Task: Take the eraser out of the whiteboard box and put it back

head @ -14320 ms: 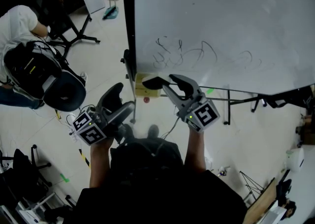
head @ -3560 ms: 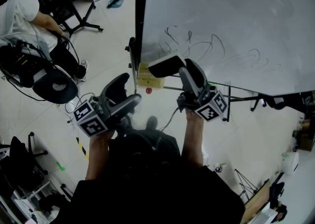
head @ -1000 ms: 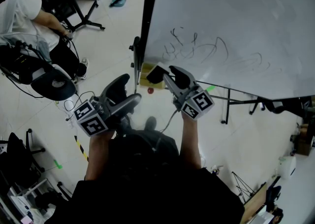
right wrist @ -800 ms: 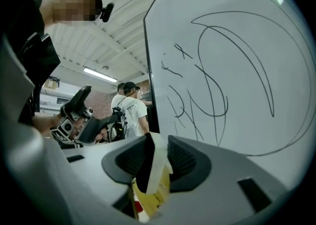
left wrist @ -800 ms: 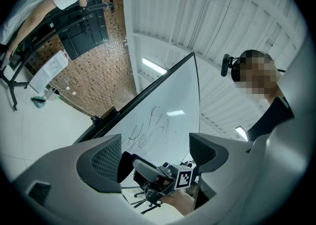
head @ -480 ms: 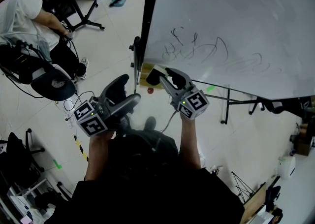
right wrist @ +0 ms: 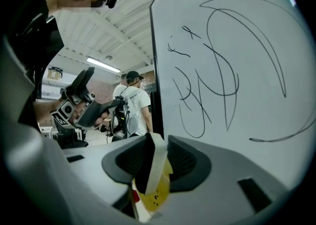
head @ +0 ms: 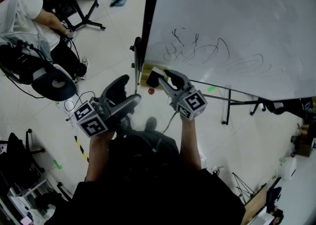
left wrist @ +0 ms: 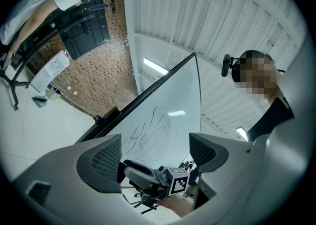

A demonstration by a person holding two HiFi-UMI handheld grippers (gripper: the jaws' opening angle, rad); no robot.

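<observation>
1. Far left, well clear of the board: grey two-jaw left gripper (head: 129,89), jaws spread wide, nothing between them.
2. At the lower left corner of the large white whiteboard (head: 237,21), just right of its black frame: small yellow whiteboard box (head: 143,72), open at the top.
3. Right over that box: flat block eraser, white-backed with a black felt face (right wrist: 150,164), pinched across its thickness by the right gripper (right wrist: 158,162). Jaws at a middling width, pressed on both broad faces. Lower end at the box's mouth or just inside; cannot tell which.
4. Probably light and stiff in the body, soft and slightly giving on the felt side, not fragile. Best held on the two broad faces near the top end, leaving the lower end free to enter.
5. Next, by judgement: lower straight into the box, then release once seated.
</observation>
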